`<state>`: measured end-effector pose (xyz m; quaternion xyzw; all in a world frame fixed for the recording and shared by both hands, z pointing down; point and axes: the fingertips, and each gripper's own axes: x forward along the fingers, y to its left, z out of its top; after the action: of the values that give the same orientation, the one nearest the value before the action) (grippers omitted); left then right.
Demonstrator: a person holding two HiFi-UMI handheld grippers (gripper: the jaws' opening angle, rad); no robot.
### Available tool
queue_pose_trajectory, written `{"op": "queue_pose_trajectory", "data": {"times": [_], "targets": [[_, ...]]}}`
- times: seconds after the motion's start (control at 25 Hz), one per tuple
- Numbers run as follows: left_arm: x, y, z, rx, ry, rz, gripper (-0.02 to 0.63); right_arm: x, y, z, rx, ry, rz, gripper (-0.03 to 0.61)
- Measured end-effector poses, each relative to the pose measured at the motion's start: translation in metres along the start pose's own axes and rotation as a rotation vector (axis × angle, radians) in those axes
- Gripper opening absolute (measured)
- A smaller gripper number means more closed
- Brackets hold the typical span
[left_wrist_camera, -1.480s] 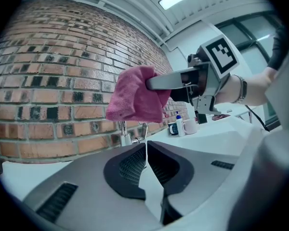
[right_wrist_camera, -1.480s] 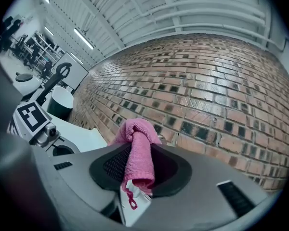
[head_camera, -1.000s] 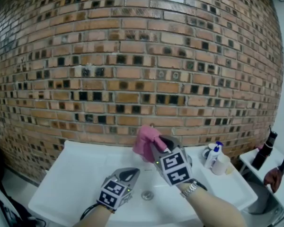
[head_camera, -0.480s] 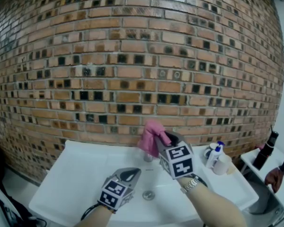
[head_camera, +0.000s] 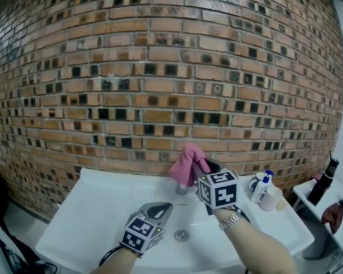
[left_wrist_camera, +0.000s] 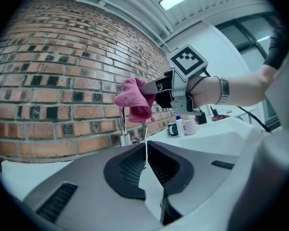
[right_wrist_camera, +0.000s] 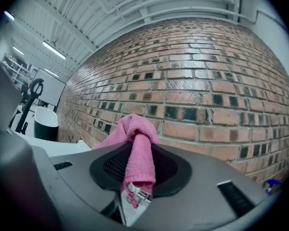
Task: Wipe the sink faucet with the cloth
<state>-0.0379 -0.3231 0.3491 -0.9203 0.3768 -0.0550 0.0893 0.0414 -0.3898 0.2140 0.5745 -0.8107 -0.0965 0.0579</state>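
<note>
Head view: the right gripper (head_camera: pixel 199 165) holds the pink cloth (head_camera: pixel 184 160) at the far edge of the sink (head_camera: pixel 91 204), apparently draped on the faucet (head_camera: pixel 182 188); contact is unclear. The left gripper (head_camera: pixel 160 209) is nearer, left of it.
Left gripper view: jaws together, empty.
Right gripper view: jaws clamped on the cloth.

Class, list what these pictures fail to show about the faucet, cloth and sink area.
Faucet spout: head view, covered by pink cloth and right tool.
Faucet: right gripper view, hidden behind the cloth.
Pump bottle label: head view, too small.
Sink front: head view, cut off by bottom edge.
</note>
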Motion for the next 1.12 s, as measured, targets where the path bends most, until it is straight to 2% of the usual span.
{"op": "queue_pose_trajectory", "data": {"times": [0.64,1.12], "targets": [[-0.001,-0.001,0.002,-0.007,0.002,-0.008,0.017,0.027,0.001,-0.014,0.115,0.032,0.043,0.11],[0.0,-0.001,0.003,-0.012,0.0,-0.009,0.017,0.041,-0.002,-0.015,0.134,0.032,0.065,0.107]]}}
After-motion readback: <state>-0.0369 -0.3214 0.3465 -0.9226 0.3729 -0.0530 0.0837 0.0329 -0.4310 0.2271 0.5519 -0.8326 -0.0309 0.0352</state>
